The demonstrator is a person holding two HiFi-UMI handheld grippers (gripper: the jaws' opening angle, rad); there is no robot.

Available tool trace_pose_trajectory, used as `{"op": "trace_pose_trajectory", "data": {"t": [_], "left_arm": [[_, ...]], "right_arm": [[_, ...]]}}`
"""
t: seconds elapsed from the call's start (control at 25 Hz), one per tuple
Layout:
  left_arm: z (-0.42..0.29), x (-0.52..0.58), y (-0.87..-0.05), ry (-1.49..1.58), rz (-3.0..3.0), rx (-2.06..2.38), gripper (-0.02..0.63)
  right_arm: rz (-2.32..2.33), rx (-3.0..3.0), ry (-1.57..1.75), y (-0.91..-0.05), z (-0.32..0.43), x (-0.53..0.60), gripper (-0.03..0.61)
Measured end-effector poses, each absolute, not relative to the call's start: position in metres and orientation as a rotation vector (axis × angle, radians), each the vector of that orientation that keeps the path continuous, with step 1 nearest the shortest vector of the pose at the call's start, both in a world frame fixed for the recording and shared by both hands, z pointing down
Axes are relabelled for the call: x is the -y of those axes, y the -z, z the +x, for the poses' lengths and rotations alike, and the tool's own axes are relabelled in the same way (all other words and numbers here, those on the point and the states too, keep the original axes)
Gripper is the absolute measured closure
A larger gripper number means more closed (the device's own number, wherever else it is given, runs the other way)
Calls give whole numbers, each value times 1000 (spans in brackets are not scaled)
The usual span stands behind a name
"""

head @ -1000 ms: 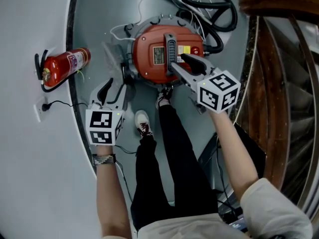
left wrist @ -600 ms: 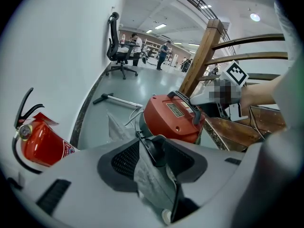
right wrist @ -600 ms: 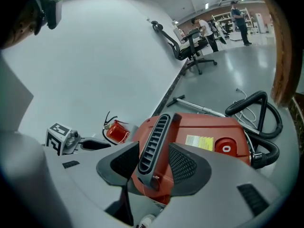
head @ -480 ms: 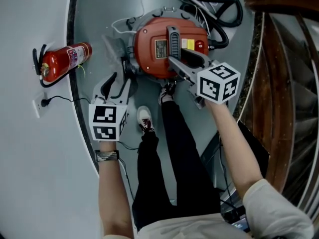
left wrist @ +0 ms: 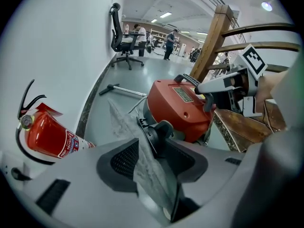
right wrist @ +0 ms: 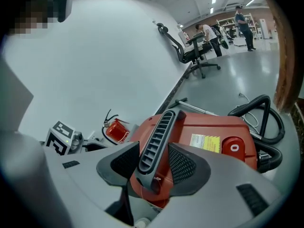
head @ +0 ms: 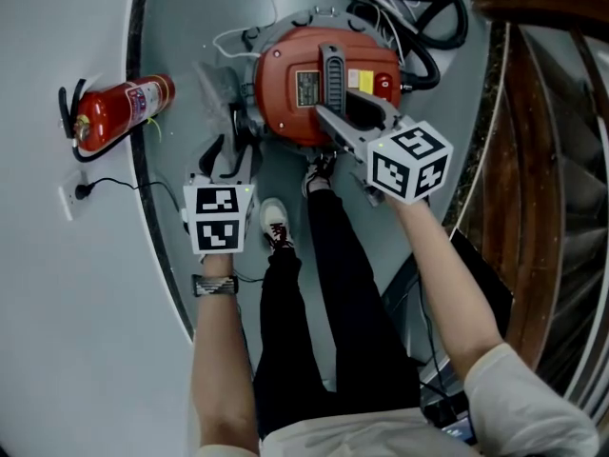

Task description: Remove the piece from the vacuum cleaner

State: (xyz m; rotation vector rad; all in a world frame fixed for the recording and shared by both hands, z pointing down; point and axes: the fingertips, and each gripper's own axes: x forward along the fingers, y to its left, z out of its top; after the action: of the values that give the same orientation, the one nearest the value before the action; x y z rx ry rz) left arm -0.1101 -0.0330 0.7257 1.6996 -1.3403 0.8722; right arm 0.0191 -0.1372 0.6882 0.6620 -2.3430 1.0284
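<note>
A red canister vacuum cleaner [head: 285, 103] stands on the grey floor, with a black carry handle [head: 331, 69] across its top. My right gripper [head: 338, 110] reaches over it from the lower right. In the right gripper view the handle [right wrist: 159, 132] lies between the wide jaws of that gripper [right wrist: 154, 163], and no pad clearly presses on it. My left gripper [head: 231, 150] is at the vacuum's left side. A grey cloth filter bag [left wrist: 142, 165] on a black collar [left wrist: 159, 133] runs between its open jaws.
A red fire extinguisher [head: 119, 112] lies by the white wall at the left. A black hose [head: 419, 8] coils behind the vacuum. A wooden stair railing [head: 533, 112] runs along the right. The person's legs and shoes [head: 276, 227] stand just in front of the vacuum.
My left gripper has moved up and to the right, closer to the vacuum's left side. The right gripper has stayed over the handle.
</note>
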Motion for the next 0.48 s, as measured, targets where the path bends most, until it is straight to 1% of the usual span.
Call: {"op": "trace_pose_trajectory", "data": {"t": [0.36, 0.48], "left_arm": [[-114, 32, -740, -865, 1602, 1399, 480], [-115, 32, -744, -889, 1573, 1402, 482]], "right_arm": [[651, 2344, -1069, -689, 19, 136, 390], [659, 2354, -1055, -689, 19, 137, 390]]}}
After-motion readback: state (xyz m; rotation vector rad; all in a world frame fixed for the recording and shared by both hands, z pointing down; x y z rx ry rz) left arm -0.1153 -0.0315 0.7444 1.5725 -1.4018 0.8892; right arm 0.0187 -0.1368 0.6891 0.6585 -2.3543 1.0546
